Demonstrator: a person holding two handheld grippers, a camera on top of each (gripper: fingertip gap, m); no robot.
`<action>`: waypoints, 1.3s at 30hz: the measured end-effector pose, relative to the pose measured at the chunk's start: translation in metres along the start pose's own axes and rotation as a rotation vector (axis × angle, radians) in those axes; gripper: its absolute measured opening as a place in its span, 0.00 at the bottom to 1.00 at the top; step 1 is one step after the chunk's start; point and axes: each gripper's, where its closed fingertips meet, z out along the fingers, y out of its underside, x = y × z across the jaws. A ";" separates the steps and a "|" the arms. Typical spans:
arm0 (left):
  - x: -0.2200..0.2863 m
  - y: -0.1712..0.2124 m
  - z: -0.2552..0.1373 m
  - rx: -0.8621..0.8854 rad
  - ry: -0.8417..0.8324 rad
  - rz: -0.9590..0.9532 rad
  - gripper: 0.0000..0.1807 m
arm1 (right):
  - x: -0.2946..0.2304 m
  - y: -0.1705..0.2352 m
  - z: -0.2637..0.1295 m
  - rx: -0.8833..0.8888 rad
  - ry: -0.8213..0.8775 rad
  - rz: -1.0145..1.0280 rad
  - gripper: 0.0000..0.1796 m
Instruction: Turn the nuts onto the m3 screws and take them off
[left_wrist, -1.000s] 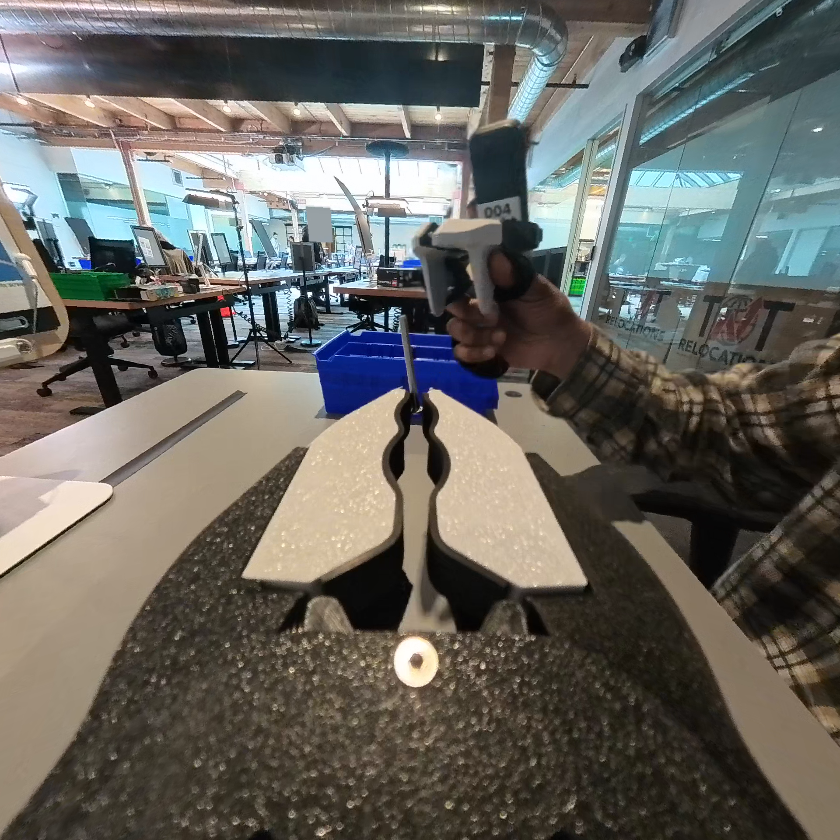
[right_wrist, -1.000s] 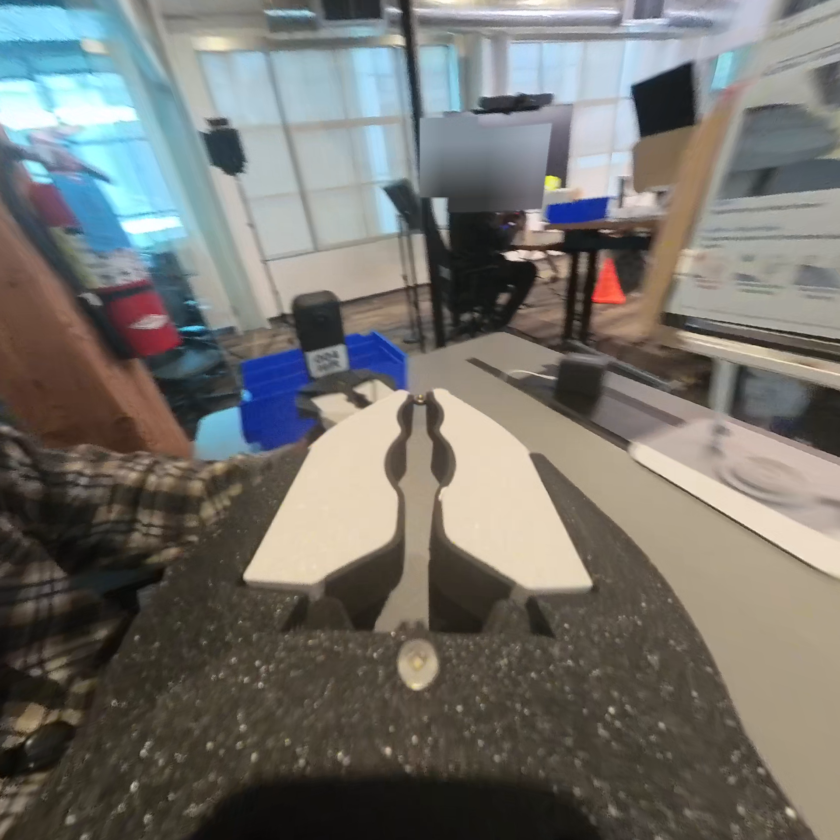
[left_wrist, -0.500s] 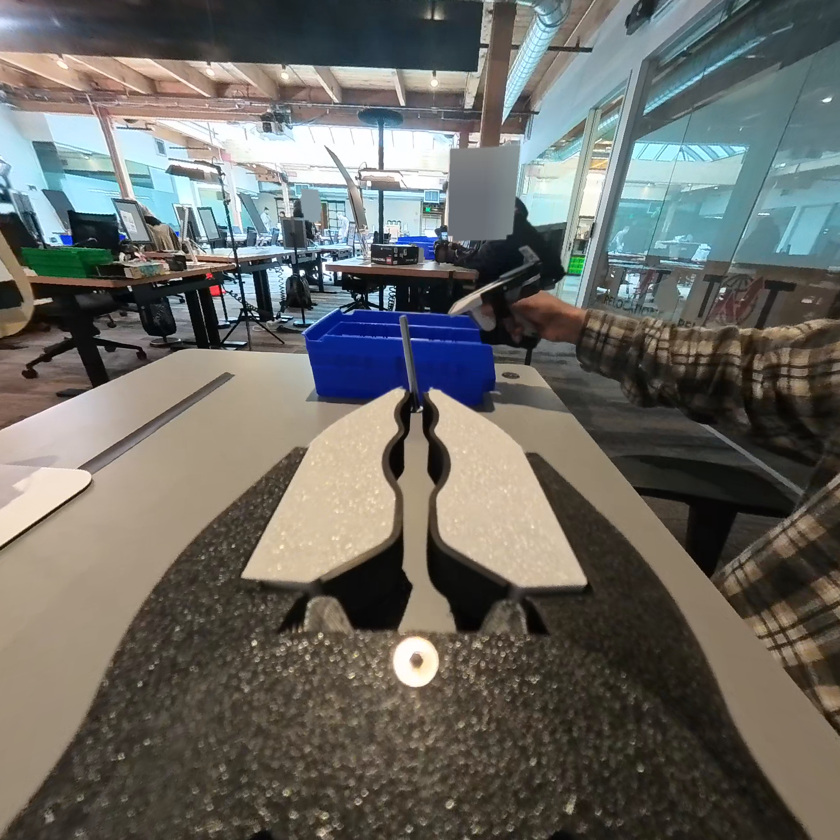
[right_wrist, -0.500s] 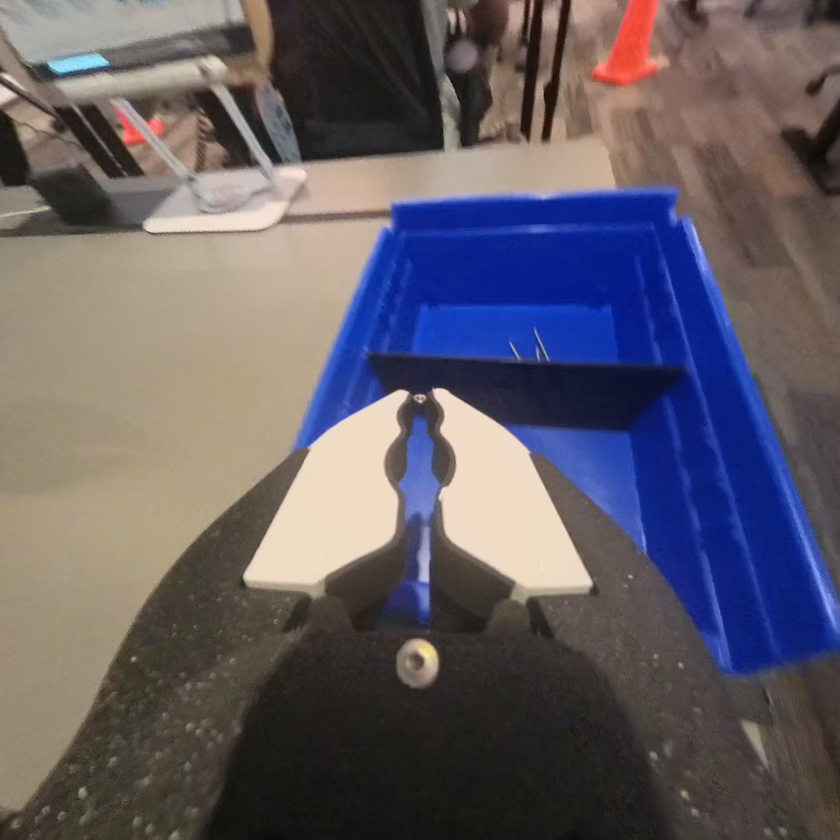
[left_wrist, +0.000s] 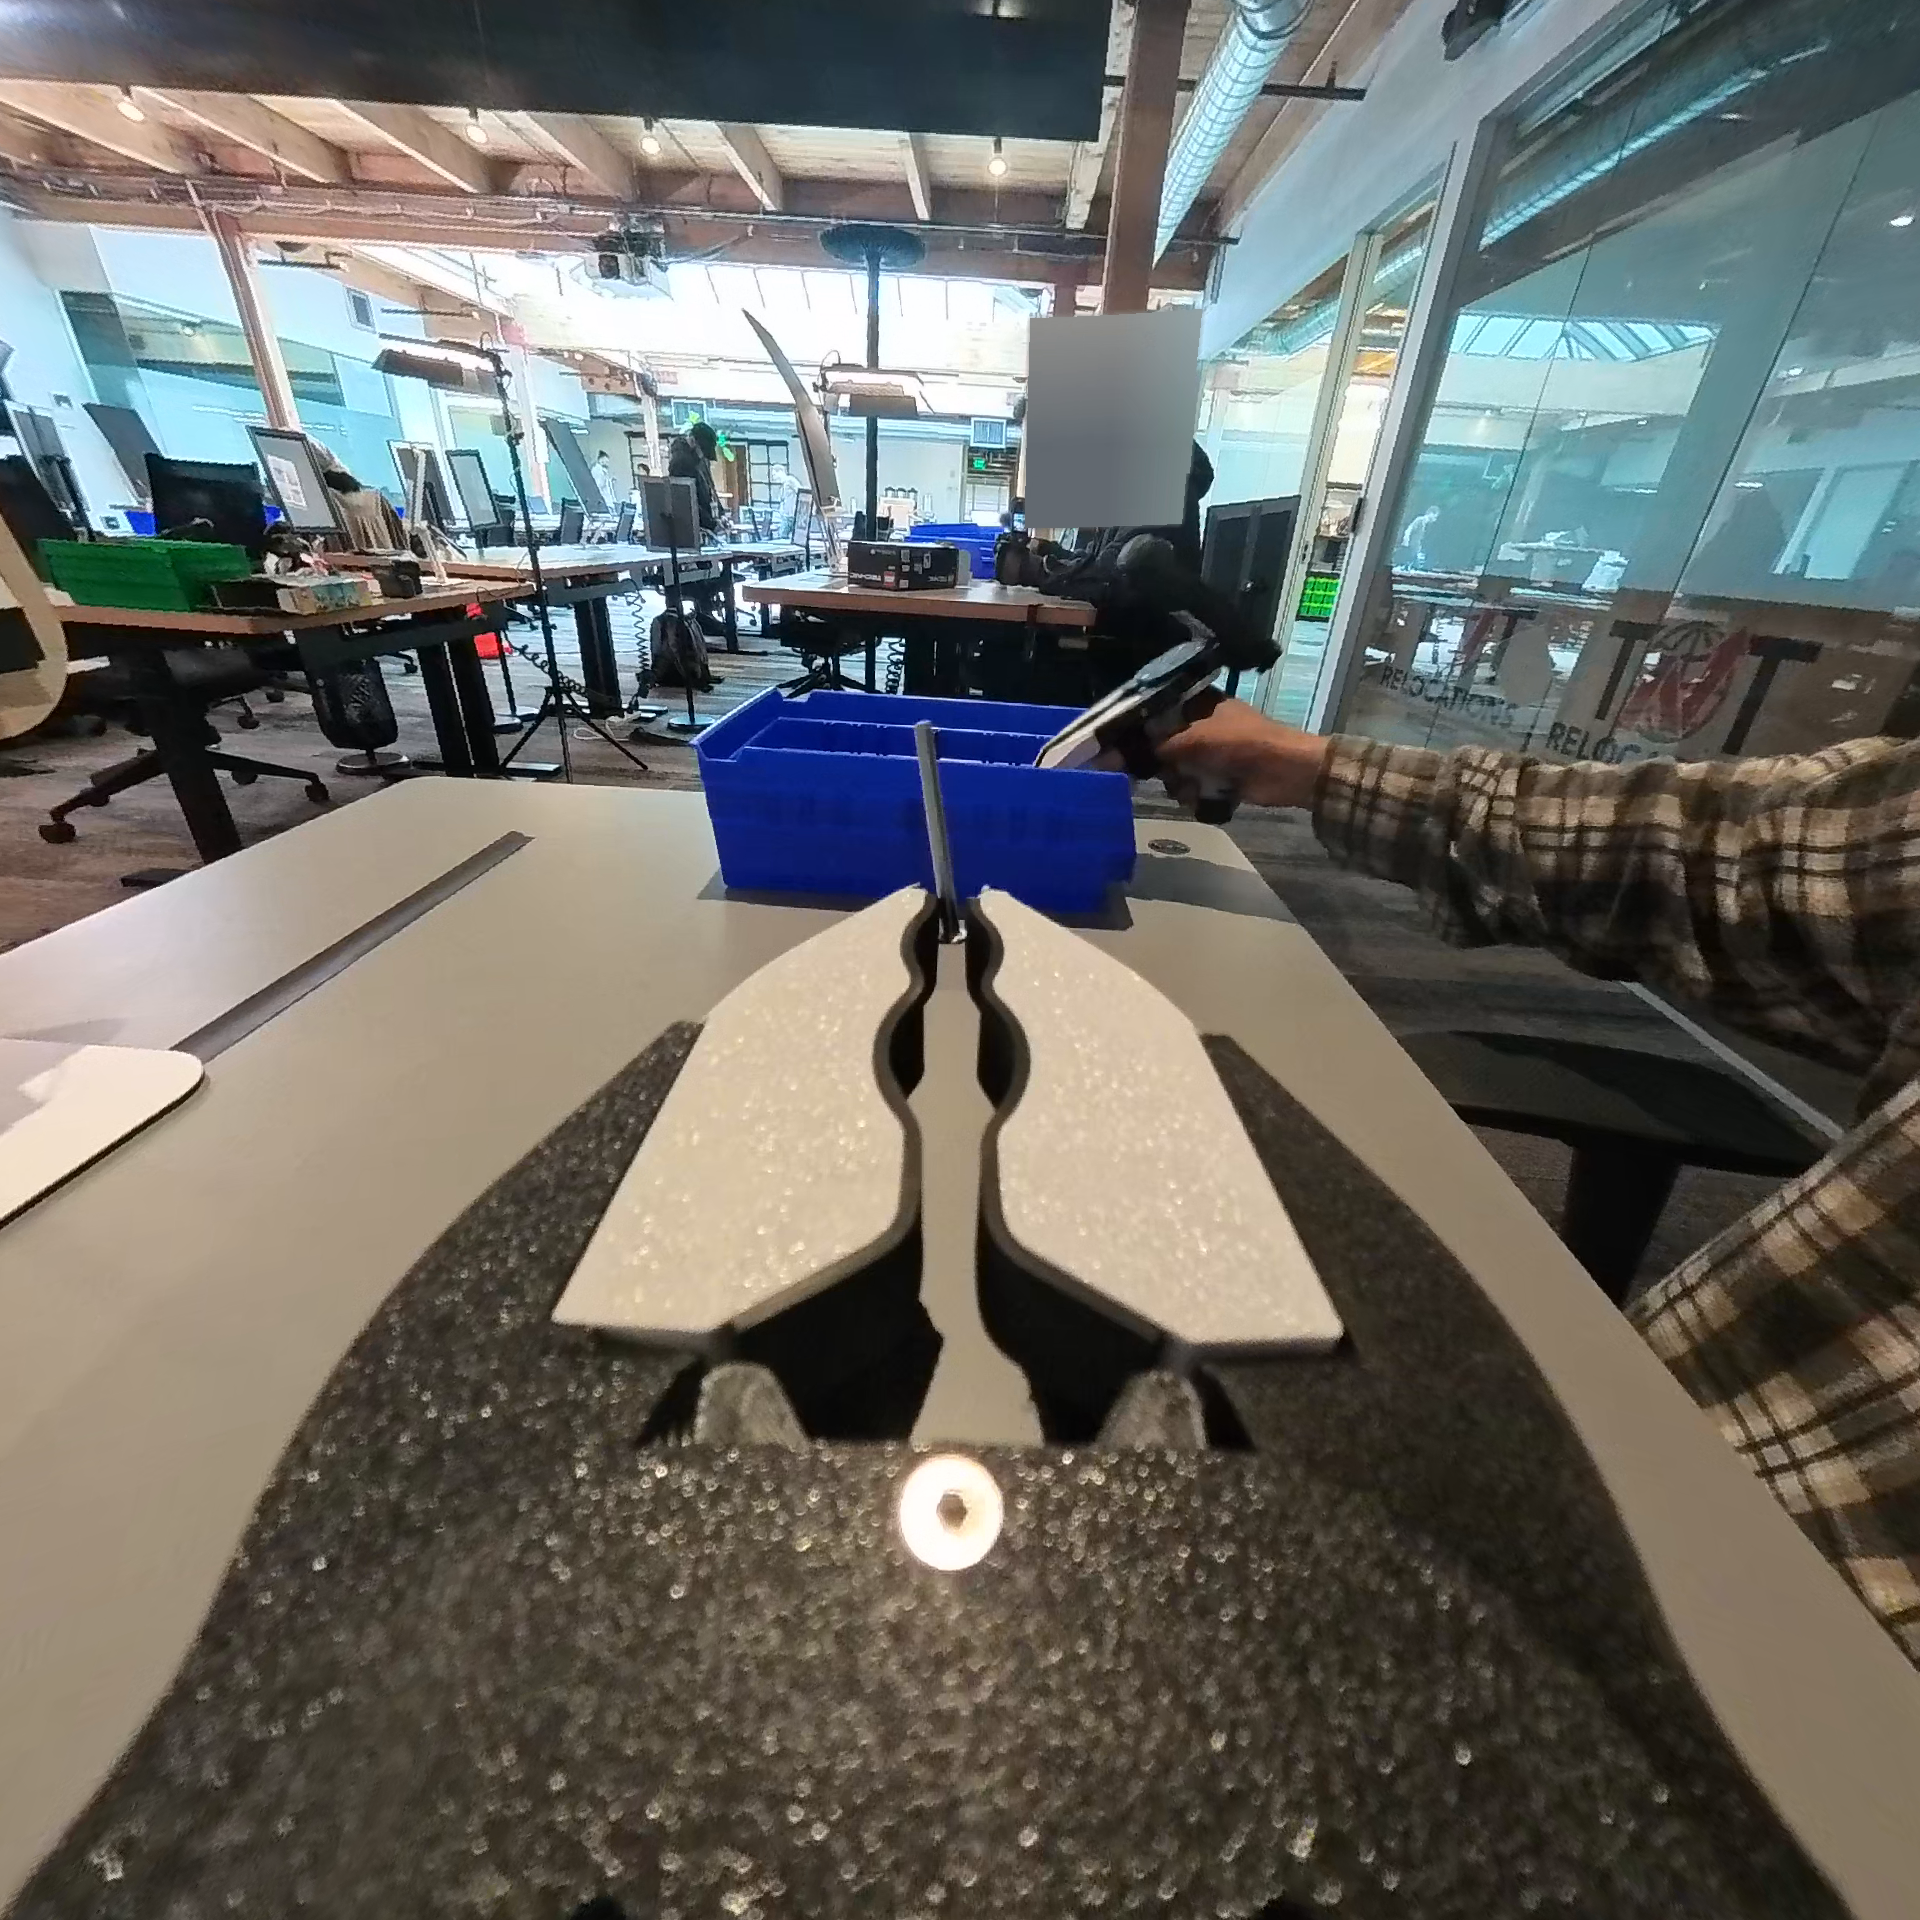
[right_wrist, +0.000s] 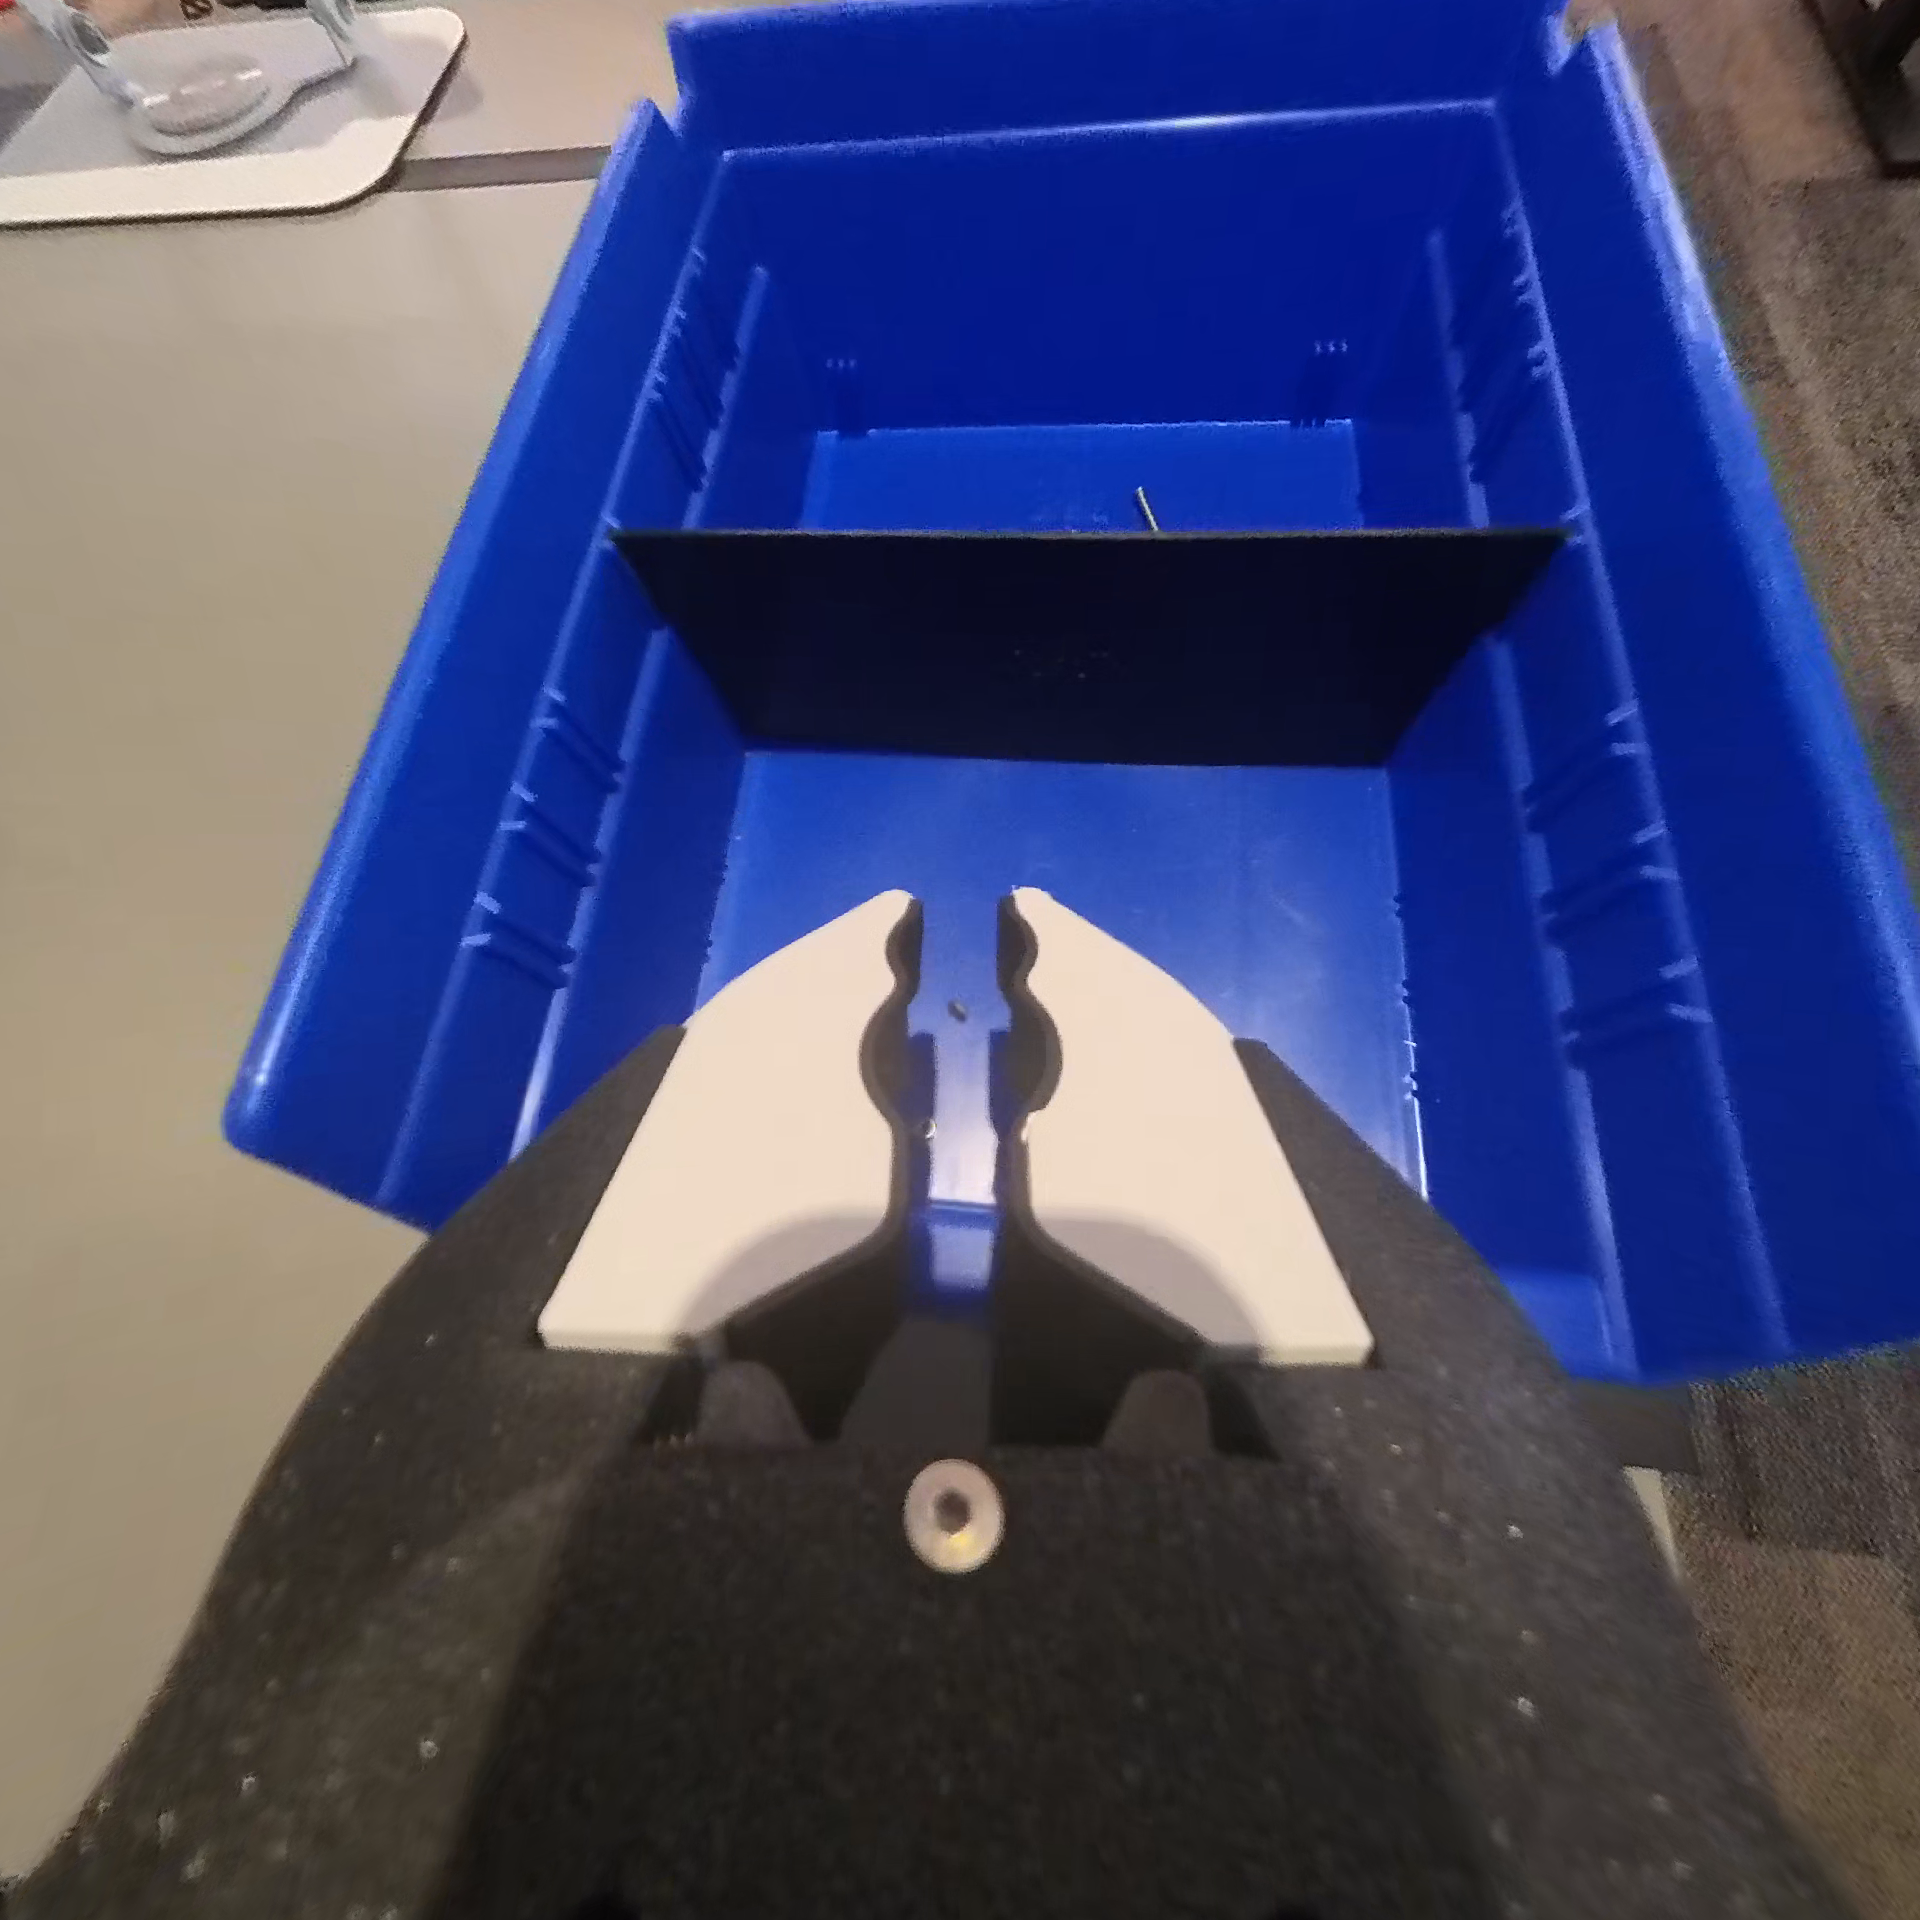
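Right gripper (right_wrist: 958, 904) now parted over blue bin (right_wrist: 436, 790), nut (right_wrist: 957, 1010) dropped to near-compartment floor, mid-frame between fingers. Left gripper (left_wrist: 948, 914) pinches screw (left_wrist: 932, 810) upright, frame centre, likely kept steady for next nut. Spare screw (right_wrist: 1144, 509) behind divider (right_wrist: 1081, 634).

2 screws (left_wrist: 932, 821), 1 nut (right_wrist: 957, 1009), 1 bin (right_wrist: 1652, 665)

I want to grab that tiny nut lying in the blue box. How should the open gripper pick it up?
Come straight down from above with the right gripper and pinch the nut across its sides. It lies low on the blue bin's floor, already between the open fingertips.
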 end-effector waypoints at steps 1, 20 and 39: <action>0.000 0.000 0.000 0.000 0.000 0.001 0.02 | 0.000 -0.001 -0.001 0.001 0.001 -0.002 0.08; 0.004 -0.002 0.002 0.004 0.006 0.009 0.02 | -0.363 -0.130 -0.050 0.526 -0.919 -0.235 0.08; 0.006 -0.003 0.004 0.005 0.019 0.011 0.02 | -0.488 -0.124 0.010 0.425 -1.183 -0.307 0.03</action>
